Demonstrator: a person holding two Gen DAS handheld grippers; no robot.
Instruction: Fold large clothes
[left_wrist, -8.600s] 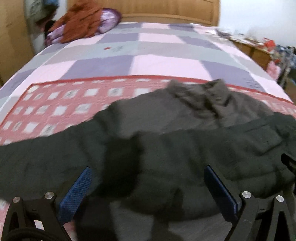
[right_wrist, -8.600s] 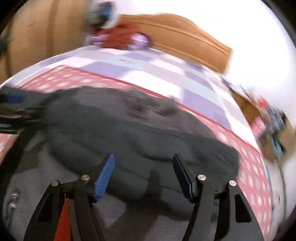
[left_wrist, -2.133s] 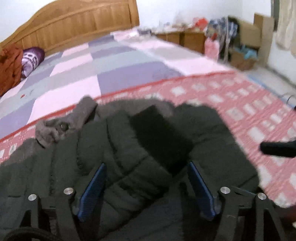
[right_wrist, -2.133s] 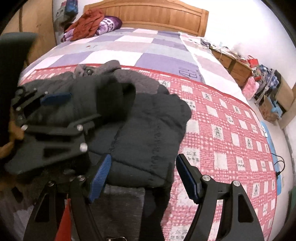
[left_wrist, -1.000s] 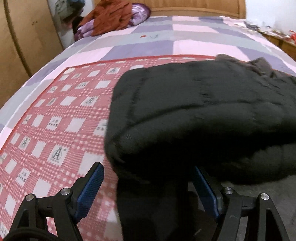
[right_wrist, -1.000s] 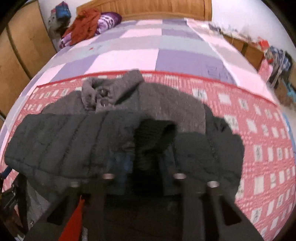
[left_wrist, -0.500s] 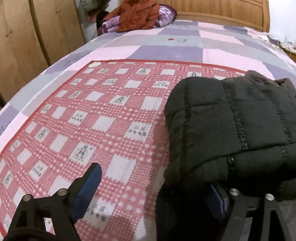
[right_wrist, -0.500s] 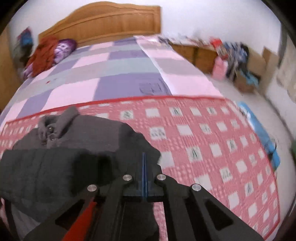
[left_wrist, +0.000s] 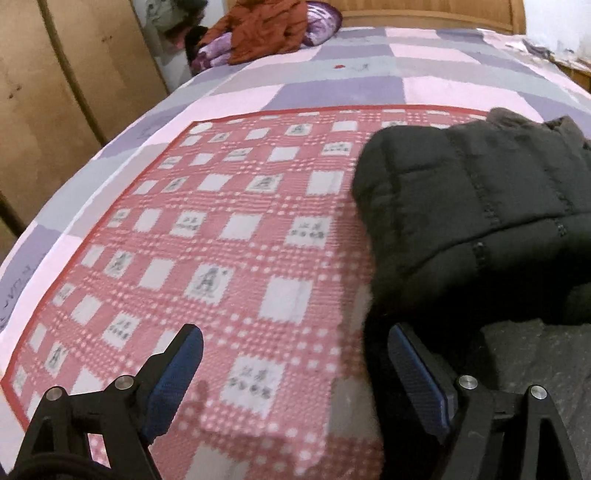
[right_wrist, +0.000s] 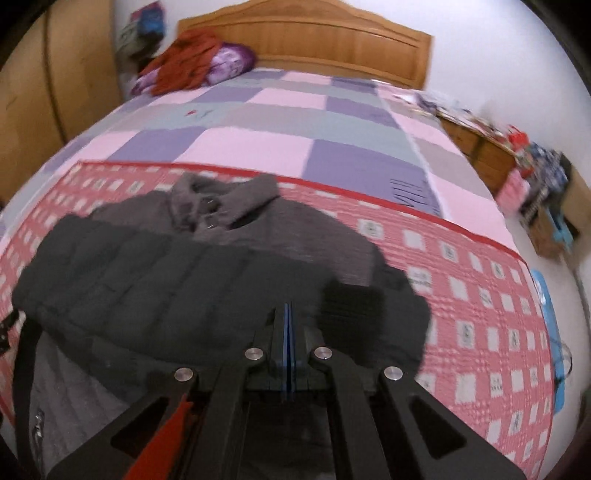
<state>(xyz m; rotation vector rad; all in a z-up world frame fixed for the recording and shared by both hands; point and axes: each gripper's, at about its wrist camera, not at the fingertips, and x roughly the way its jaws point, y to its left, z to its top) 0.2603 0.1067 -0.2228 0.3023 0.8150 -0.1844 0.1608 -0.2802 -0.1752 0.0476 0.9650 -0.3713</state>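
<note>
A dark quilted jacket (right_wrist: 192, 280) lies partly folded on the red-and-white checked blanket (left_wrist: 221, 229), both sleeves laid across its body, its grey collar (right_wrist: 225, 203) toward the headboard. In the left wrist view the jacket (left_wrist: 480, 206) fills the right side. My left gripper (left_wrist: 291, 362) is open and empty, low over the blanket at the jacket's left edge; its right finger (left_wrist: 417, 369) is beside the fabric. My right gripper (right_wrist: 287, 332) is shut with nothing seen between its pads, above the jacket's near edge.
The bed has a purple, pink and grey checked sheet (right_wrist: 280, 122) and a wooden headboard (right_wrist: 317, 40). A heap of red and purple clothes (right_wrist: 192, 62) lies by the headboard. Wooden wardrobe doors (left_wrist: 55, 92) stand on the left. Cluttered furniture (right_wrist: 517, 155) stands on the right.
My left gripper has slid left off the jacket, so more blanket shows. My right gripper stays shut and has swung left, over the jacket's middle.
</note>
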